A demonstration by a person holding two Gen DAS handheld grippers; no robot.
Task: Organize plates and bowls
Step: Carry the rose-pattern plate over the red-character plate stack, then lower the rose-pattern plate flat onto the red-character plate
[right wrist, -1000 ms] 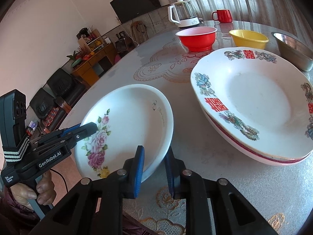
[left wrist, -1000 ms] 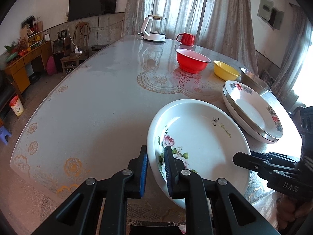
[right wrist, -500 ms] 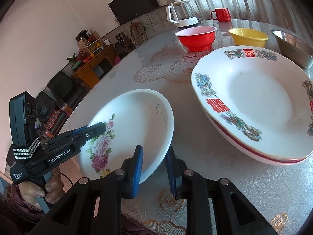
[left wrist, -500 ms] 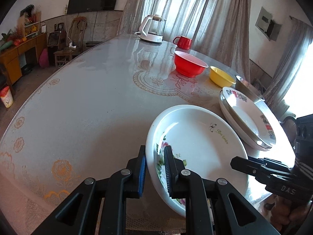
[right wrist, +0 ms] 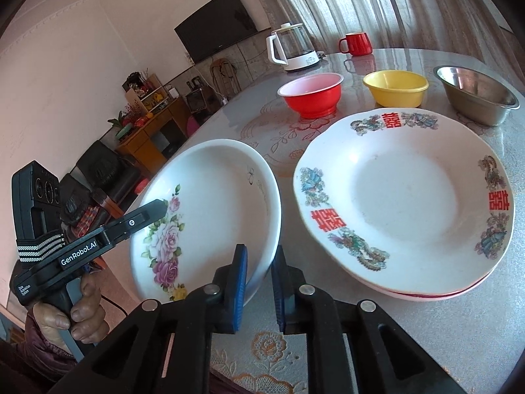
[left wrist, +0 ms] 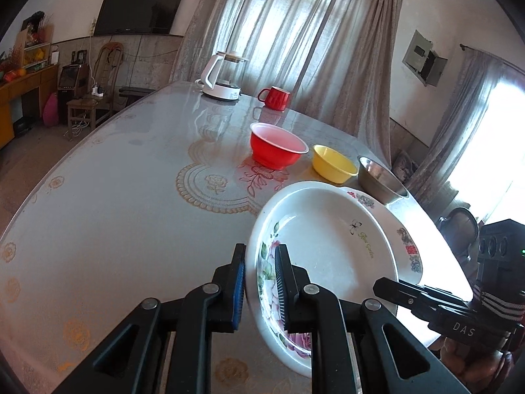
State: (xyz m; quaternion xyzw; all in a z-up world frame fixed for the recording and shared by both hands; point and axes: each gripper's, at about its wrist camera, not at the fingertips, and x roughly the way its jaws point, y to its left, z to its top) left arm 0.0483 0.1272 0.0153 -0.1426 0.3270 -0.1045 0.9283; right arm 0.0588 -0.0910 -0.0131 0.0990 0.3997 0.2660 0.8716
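A white plate with pink roses (left wrist: 328, 256) (right wrist: 213, 203) hangs tilted above the table, held at two opposite rims. My left gripper (left wrist: 259, 252) (right wrist: 160, 205) is shut on its rose-side rim. My right gripper (right wrist: 259, 252) (left wrist: 377, 287) has the other rim between its blue pads, and its jaws are closing on it. To the right lies a stack of white plates with red characters (right wrist: 403, 197) (left wrist: 407, 239); in the left wrist view the held plate covers part of it. Beyond stand a red bowl (right wrist: 311, 93), a yellow bowl (right wrist: 395, 87) and a steel bowl (right wrist: 475, 95).
A white kettle (left wrist: 223, 77) and a red mug (left wrist: 275, 98) stand at the table's far end. The glossy patterned table (left wrist: 115, 197) stretches away to the left. A person's hand (right wrist: 82, 318) grips the left gripper's handle. Furniture stands off the table's left edge.
The rose plate has risen off the table and shifted right, so it now overlaps the stacked plates. Both grippers rose with it. The right jaws have narrowed on the rim.
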